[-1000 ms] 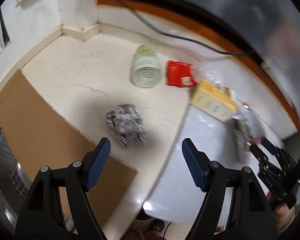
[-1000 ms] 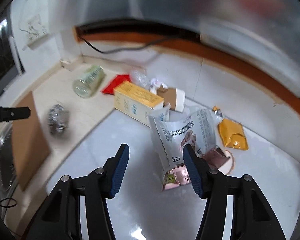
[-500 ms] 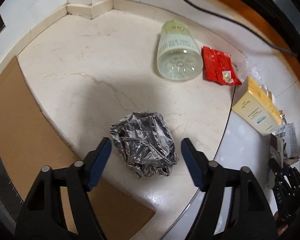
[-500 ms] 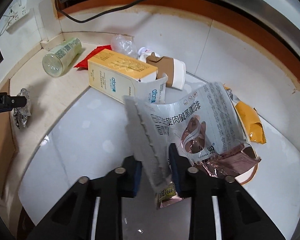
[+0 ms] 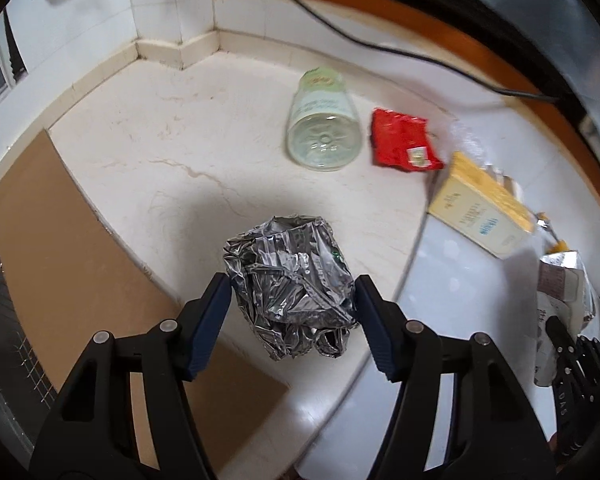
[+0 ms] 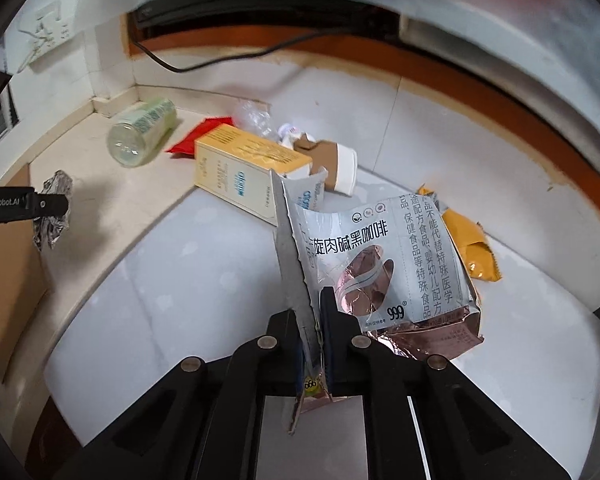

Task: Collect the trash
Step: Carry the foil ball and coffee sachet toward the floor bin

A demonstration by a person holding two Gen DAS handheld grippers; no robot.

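Observation:
A crumpled silver foil ball (image 5: 290,286) sits between the blue pads of my left gripper (image 5: 291,304), which touch its two sides and hold it above the counter. The foil ball also shows at the left of the right wrist view (image 6: 54,210). My right gripper (image 6: 314,328) is shut on the torn edge of a white and rose-gold coffee pouch (image 6: 384,268). That pouch also shows at the right edge of the left wrist view (image 5: 564,308).
On the cream counter (image 5: 148,140) lie a clear jar (image 5: 324,136), a red wrapper (image 5: 402,146), a yellow carton (image 6: 240,172), a paper cup (image 6: 334,164) and an orange packet (image 6: 468,252). A brown board (image 5: 72,264) lies left. A black cable (image 5: 360,40) runs along the wall.
My left gripper has closed in around the foil ball and narrowed onto it. My right gripper has shut fully on the pouch's edge and lifted it.

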